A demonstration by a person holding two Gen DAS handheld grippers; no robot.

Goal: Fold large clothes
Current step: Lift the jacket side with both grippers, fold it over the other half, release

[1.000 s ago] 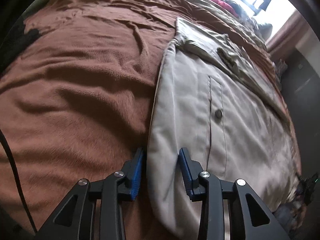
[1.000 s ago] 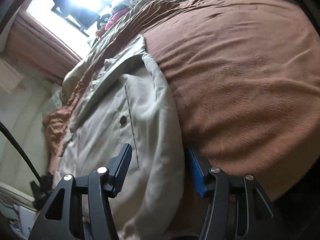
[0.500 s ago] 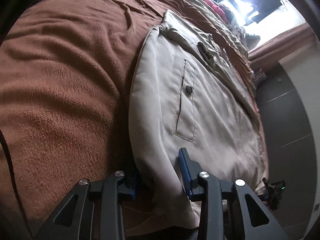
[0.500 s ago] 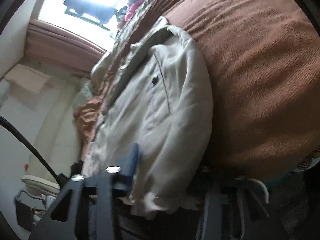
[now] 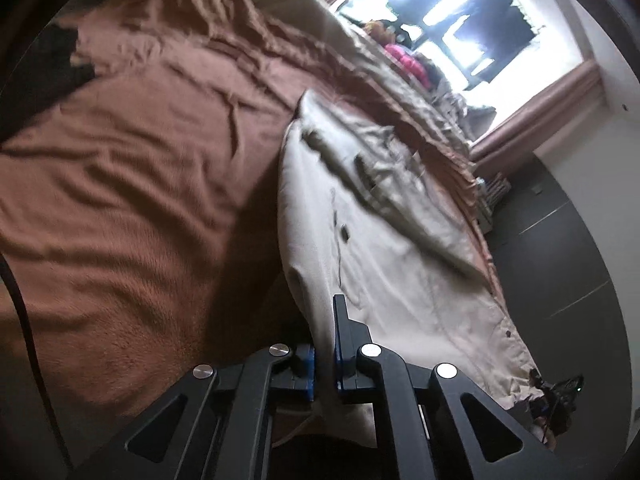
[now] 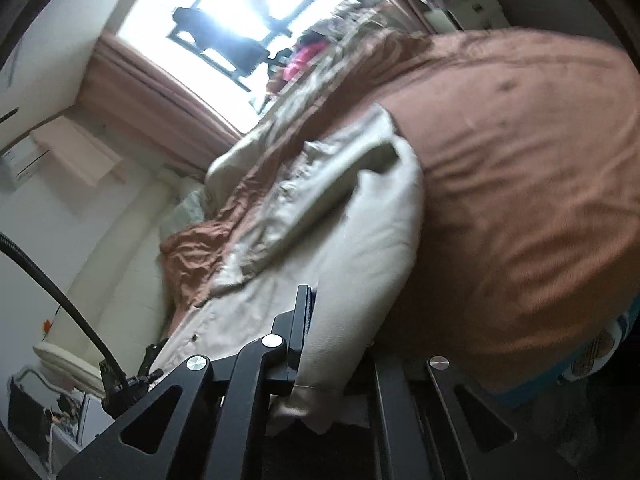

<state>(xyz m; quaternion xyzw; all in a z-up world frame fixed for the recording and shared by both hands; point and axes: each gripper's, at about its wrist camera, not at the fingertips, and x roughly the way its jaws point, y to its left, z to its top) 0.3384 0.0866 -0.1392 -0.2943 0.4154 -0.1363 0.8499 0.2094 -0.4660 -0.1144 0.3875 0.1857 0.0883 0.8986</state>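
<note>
A beige jacket (image 5: 400, 272) with a buttoned pocket lies on a brown blanket (image 5: 140, 184) over a bed. My left gripper (image 5: 325, 336) is shut on the jacket's near edge, and the cloth rises taut from the bed to the blue pads. In the right wrist view the same jacket (image 6: 352, 240) stretches away from me. My right gripper (image 6: 332, 328) is shut on its other near corner, with the fabric draped over the right finger and hiding it. Both held corners are lifted off the blanket (image 6: 520, 200).
A bright window (image 5: 460, 28) with brown curtains (image 6: 160, 108) stands beyond the bed. Pink and mixed items (image 5: 408, 64) are piled at the bed's far end. Dark floor (image 5: 560, 248) runs along the right side. A black cable (image 6: 60, 300) crosses the right wrist view.
Both grippers have gone from open around the jacket's near edge to shut on it. Both have risen, pulling the hem up off the blanket.
</note>
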